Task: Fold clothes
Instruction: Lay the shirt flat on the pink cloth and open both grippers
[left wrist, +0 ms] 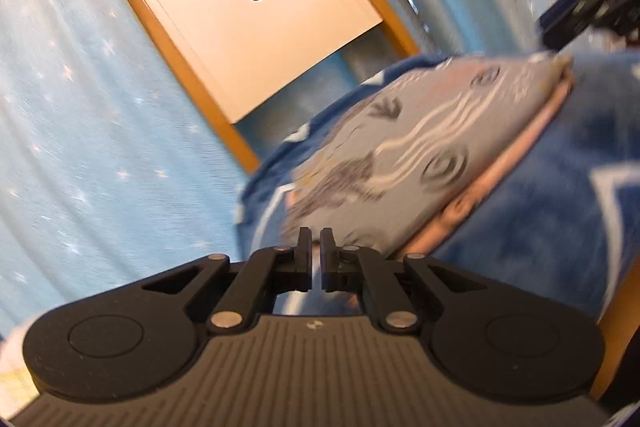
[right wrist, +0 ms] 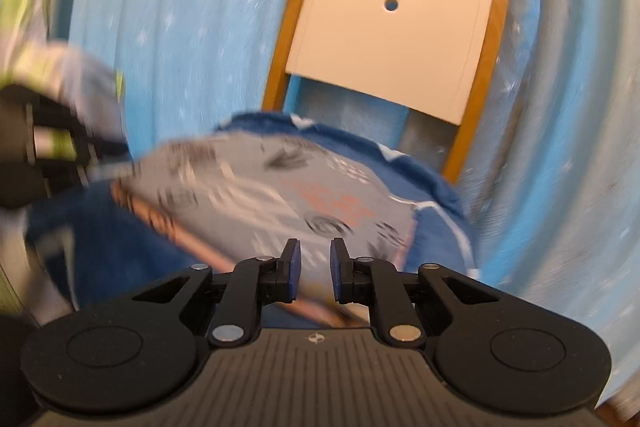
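The left gripper (left wrist: 316, 247) has its two fingers almost together, with only a thin gap between them, and nothing visible in that gap. Just beyond the fingertips lies a grey garment (left wrist: 420, 155) with a printed pattern — it rests on a blue blanket (left wrist: 560, 195). Behind stands a chair (left wrist: 256, 23) with a white back and wooden frame, before a light blue curtain (left wrist: 80, 107). The picture is blurred.

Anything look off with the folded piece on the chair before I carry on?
Nothing is spilled or damaged. The grey printed garment lies folded on the blue star blanket, though its pink lower layer peeks out along one edge, so the fold looks slightly uneven. Motion blur hides finer detail.
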{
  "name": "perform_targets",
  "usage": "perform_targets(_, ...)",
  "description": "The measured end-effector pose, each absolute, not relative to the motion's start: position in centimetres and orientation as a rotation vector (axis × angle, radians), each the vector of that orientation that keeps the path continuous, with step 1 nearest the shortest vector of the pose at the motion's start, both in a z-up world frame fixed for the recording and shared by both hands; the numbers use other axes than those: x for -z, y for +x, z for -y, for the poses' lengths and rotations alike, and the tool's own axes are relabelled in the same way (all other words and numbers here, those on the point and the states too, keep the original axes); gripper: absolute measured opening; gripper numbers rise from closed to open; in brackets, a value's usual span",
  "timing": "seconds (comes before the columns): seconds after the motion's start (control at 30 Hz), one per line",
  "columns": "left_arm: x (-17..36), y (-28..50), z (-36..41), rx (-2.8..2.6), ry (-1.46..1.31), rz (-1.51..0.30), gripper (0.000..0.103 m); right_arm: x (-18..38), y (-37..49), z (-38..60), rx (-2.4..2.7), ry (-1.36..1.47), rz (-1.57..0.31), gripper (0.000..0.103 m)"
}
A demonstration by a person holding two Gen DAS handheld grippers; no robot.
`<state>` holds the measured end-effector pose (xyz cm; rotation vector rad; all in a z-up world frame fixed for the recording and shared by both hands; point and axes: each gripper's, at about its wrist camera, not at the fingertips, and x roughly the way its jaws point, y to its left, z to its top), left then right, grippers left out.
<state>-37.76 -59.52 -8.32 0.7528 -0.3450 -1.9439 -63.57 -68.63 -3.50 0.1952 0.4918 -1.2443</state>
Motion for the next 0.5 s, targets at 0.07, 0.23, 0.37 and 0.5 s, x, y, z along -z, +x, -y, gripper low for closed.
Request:
perform_targets(0.07,8.5,-38.5,59.9,1.961,0.764,0.329,0.004,3.6,-62.9,69.9,1.222,0.236,-0.47,0.014)
perform_targets(0.23,9.8,-39.0,60.1,1.965,0.801,0.266,0.004,5.7,-62.1,71.9,1.207,0.295,-0.514,0.014)
perform_targets(0.37,10.6,-38.3,59.9,1.969,0.802,0.258,0.004,6.5,-62.9,71.6,1.21,0.289,-0.517,0.014)
perform_targets(0.5,10.8,-38.2,60.0,1.97,0.788,0.243,0.003,6.6,-63.1,71.7,1.211,0.305,-0.51,0.013)
